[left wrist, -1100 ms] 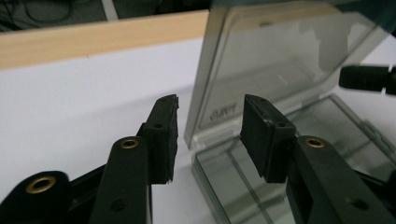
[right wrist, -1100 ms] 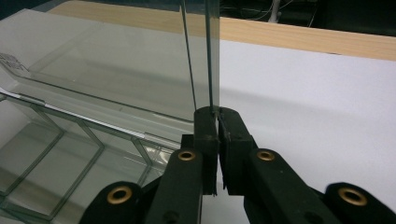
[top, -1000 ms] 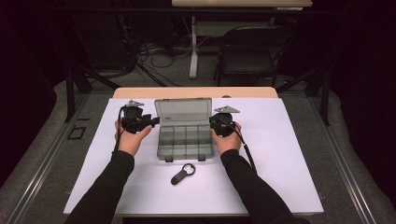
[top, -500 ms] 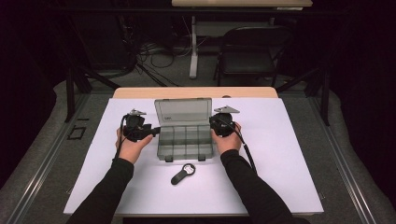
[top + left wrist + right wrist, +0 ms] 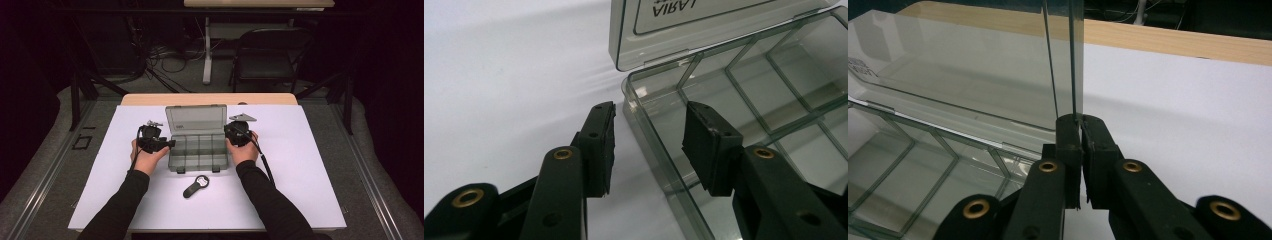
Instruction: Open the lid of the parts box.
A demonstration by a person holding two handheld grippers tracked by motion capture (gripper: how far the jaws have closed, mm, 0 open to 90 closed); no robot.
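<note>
- Where the left gripper [image 5: 167,144] sat farther from the box [image 5: 199,150] and higher up the table a second ago, it now lies at the box's left wall, its jaws pointing right toward it.
- The right gripper [image 5: 231,131] has hardly moved since then; it stays at the right edge of the upright lid [image 5: 196,119].
- The remote [image 5: 193,186] lies where it lay before, near the box's front, between the forearms.
- The box stands open in the middle of a white table [image 5: 310,165], whose far edge is a bare wood strip.
- Behind the table are a dark folding chair [image 5: 270,57], loose cables on a grey floor, and a second table's leg.
- The left gripper view shows the left gripper [image 5: 648,145] with jaws apart, one pad outside the box's [image 5: 744,110] wall and one over the nearest compartment, neither touching it; the high view is too small to show that.
- The right gripper view shows the right gripper [image 5: 1081,145] clamped on the thin edge of the lid [image 5: 963,85], which rises straight up between the pads.
- Lettering on the lid is partly readable from the left gripper view alone.
</note>
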